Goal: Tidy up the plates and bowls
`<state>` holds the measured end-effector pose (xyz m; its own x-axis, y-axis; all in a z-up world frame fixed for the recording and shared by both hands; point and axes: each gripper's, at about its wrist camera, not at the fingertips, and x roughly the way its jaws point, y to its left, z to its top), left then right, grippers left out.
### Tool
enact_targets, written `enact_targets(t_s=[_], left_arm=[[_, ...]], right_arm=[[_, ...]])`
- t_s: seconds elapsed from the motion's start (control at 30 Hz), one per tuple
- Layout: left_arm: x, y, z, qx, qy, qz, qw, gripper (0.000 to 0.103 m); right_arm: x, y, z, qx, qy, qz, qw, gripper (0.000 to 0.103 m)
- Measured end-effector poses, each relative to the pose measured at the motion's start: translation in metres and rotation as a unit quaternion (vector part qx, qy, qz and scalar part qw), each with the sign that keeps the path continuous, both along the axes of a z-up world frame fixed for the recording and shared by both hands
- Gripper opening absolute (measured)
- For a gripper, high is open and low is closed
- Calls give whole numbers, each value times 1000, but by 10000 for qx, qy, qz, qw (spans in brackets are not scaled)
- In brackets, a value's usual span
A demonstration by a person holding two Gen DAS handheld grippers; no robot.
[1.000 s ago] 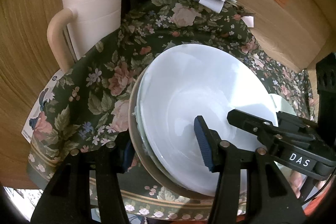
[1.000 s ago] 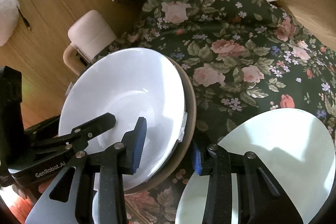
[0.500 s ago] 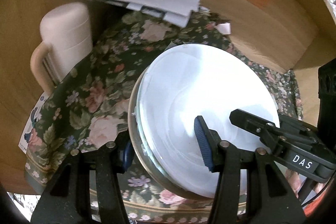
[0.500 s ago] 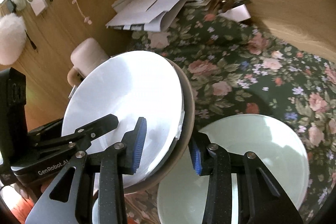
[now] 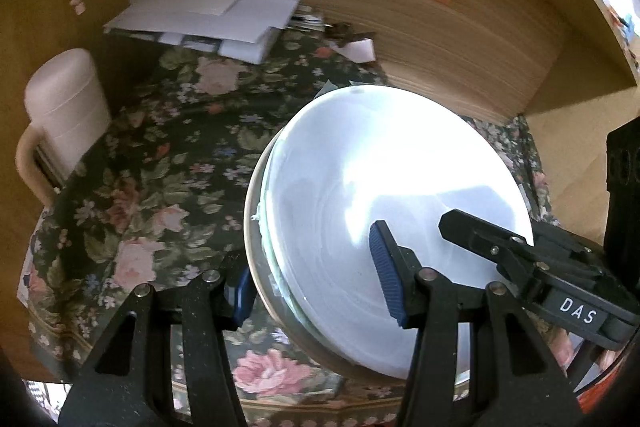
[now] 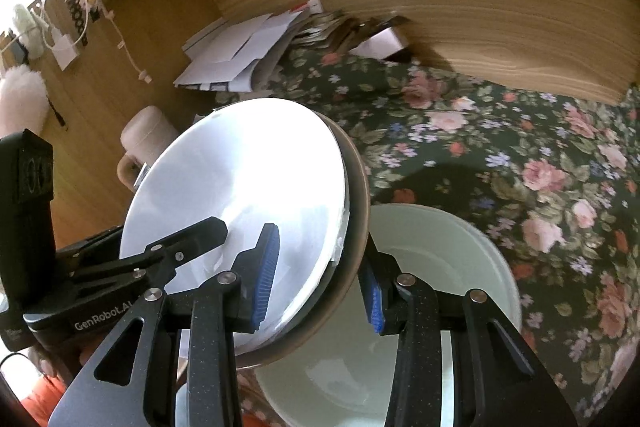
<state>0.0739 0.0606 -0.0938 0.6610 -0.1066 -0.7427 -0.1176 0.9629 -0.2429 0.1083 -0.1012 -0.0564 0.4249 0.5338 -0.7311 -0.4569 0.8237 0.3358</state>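
Plate stack (image 5: pixel 384 211): white plates nested in a brownish-rimmed one, held tilted above the floral cloth (image 5: pixel 160 163), clear of it as far as I can tell. Left gripper (image 5: pixel 316 283) grasps the stack's near-left rim, one blue pad on the top face, the other under the brown rim. Right gripper (image 6: pixel 320 275) does the same at the stack's opposite edge, jaws clenched across the full thickness of the plate stack (image 6: pixel 240 187).

Just right of the stack and below it sits a pale bowl (image 6: pixel 440 287), upright on the cloth. Left of the stack stands a cream jug (image 5: pixel 64 107); behind the stack, loose papers (image 5: pixel 208 15) against the wooden wall (image 5: pixel 460 47).

Step in hand, my read: carrying the stack to a resting place. To do it well: keep both grips equally tight, level the stack before lowering since the top plates could slide off the tilt, steer clear of the bowl rim, set down flat, release only once weight rests on the cloth.
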Motion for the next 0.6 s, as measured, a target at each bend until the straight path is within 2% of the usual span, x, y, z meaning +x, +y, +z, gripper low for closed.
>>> enact_targets(t_s=[0.6], left_arm=[[17, -55, -13, -93, 238, -645, 9976, 52]], right_arm=[[-7, -57, -10, -55, 167, -608, 9980, 35]])
